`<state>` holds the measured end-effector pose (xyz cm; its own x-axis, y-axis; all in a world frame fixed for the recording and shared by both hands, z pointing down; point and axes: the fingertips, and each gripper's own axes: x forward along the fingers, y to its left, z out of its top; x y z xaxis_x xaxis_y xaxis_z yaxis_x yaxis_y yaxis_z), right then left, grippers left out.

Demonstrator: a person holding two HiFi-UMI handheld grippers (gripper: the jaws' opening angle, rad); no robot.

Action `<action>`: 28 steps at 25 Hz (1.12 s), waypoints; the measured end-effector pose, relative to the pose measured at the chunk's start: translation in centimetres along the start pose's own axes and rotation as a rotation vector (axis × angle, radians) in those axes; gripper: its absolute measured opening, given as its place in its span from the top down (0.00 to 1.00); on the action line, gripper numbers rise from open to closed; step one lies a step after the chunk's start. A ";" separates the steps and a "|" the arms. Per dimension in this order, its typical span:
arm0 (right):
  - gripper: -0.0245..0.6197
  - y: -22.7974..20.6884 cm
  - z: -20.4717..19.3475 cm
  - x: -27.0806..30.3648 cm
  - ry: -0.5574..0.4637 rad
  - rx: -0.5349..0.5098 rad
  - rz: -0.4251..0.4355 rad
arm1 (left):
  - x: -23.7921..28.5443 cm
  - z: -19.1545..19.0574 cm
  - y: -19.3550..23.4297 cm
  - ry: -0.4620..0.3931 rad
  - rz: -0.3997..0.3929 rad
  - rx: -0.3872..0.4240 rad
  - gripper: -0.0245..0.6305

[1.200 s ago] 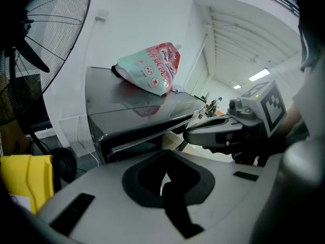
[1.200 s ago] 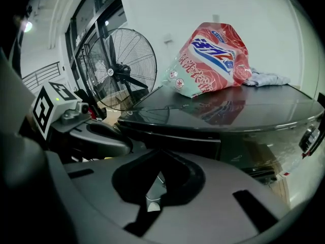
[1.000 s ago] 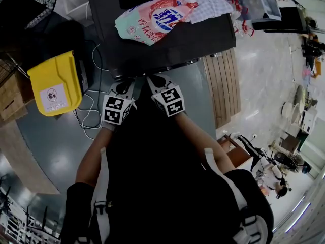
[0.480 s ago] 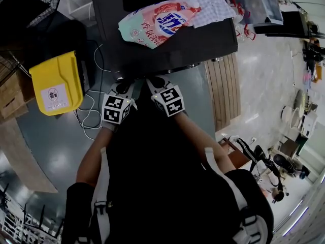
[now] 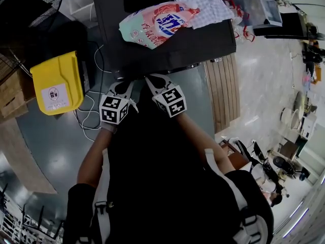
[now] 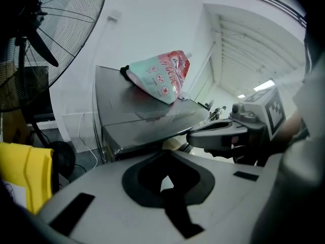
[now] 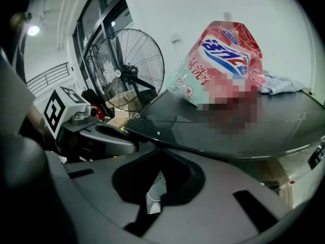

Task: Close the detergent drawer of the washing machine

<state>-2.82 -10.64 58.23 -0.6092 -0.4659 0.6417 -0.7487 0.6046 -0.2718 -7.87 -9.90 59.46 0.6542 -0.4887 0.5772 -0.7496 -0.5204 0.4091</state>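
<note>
Forearms reach forward side by side. Left gripper (image 5: pixel 122 87): jaws pressed together, nothing between them. Right gripper (image 5: pixel 155 80): likewise closed, empty. Both tips sit close to the front top edge of the washing machine (image 5: pixel 198 39). The detergent drawer is not made out in any view, as the machine's front face is hidden under the lid edge. A pink and pale green detergent pouch (image 5: pixel 155 20) rests on the dark lid, with a checked cloth (image 5: pixel 203 1) beside it. Yellow bin (image 5: pixel 55 83) on the floor to the left, fan (image 7: pixel 129 75) beyond.
</note>
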 end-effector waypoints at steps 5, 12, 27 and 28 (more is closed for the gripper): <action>0.94 -0.9 1.6 -1.9 -0.029 0.044 -0.005 | -0.8 1.4 -0.7 -0.020 -0.002 -0.002 0.95; 0.94 -1.3 4.8 -5.2 -0.115 0.072 -0.016 | -3.4 6.0 -0.8 -0.121 0.011 0.001 0.95; 0.94 -3.2 15.9 -14.0 -0.343 -0.070 -0.062 | -8.5 19.5 -3.2 -0.351 0.066 0.186 0.95; 0.94 -3.3 16.7 -14.6 -0.361 -0.082 -0.065 | -8.8 20.2 -3.5 -0.361 0.071 0.205 0.95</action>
<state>4.20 -16.62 37.80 -0.6252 -0.6936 0.3578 -0.7742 0.6093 -0.1717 -8.97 -17.90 38.64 0.6226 -0.7232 0.2990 -0.7821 -0.5877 0.2069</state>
